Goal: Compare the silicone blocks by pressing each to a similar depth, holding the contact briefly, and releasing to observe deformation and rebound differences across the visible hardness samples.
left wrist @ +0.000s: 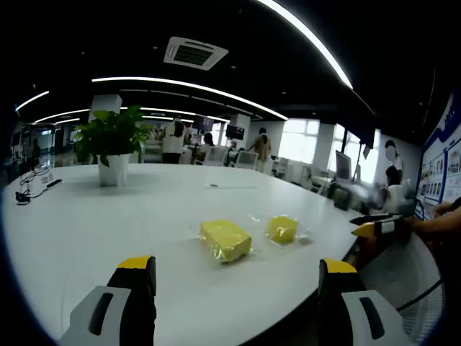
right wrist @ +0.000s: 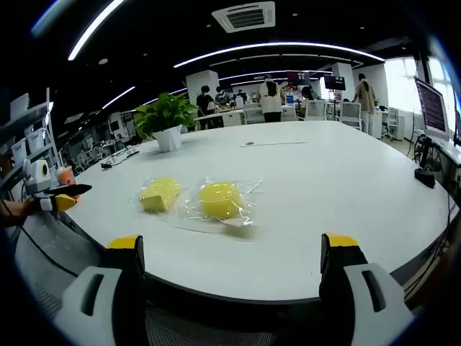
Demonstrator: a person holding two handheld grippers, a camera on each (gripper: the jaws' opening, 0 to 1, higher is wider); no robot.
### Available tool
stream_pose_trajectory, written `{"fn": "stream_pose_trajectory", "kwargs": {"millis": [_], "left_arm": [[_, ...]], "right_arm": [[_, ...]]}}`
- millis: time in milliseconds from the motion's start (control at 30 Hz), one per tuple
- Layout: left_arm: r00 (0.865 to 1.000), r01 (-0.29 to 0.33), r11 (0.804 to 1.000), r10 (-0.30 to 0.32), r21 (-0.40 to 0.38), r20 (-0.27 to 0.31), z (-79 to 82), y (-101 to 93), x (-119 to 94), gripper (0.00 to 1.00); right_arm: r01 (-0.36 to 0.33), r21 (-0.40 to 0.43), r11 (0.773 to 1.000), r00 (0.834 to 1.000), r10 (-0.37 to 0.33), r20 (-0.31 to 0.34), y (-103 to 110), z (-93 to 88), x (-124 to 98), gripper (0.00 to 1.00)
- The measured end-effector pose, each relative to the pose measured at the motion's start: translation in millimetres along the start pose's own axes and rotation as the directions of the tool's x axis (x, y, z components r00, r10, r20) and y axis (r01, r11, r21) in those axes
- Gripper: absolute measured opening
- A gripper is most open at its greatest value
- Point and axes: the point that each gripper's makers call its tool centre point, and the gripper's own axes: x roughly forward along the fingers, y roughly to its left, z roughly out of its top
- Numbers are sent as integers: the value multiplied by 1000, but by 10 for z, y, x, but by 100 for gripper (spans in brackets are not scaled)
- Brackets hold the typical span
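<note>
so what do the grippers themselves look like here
Each view shows its own pair of jaws: light grey moulded bodies with slotted cut-outs, black inner faces and yellow caps at the tips. See the left gripper and the right gripper. The other gripper shows as a narrow black-and-yellow point at each view's edge.

Open-plan office, dim overhead.
- Spreading across both views: large white table (left wrist: 144, 216), rounded edge, glossy top.
- Standing on its far part: green potted plant (left wrist: 112, 144) in a white pot.
- Lying near the plant: dark cables (left wrist: 32, 189).
- Running across the black ceiling: long curved light strips (left wrist: 187, 90), glowing white.
- Sitting flush in the ceiling: square air-conditioning vent (left wrist: 194, 52).
- Letting in bright daylight at the far side: tall windows (left wrist: 299, 137).
- Rising behind the table: white columns (right wrist: 202, 83).
- Standing and sitting among distant desks and chairs: several people (right wrist: 272, 97).
- Hanging on the wall in the left gripper view: blue poster board (left wrist: 443, 162).
- Standing at the right gripper view's edge: monitor (right wrist: 432, 104).
</note>
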Motion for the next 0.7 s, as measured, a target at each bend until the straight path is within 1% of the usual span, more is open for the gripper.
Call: {"fn": "stream_pose_trajectory", "kwargs": {"millis": [233, 700], "left_arm": [[1000, -1, 1000, 1, 2, -3, -44, 32, 13, 94], [1000, 5, 1000, -5, 0, -8, -74, 16, 19, 93]], "right_arm": [[-21, -26, 999, 999, 20, -32, 48, -50, 17, 96], [-23, -20, 1000, 999, 22, -30, 48, -51, 16, 96]]}}
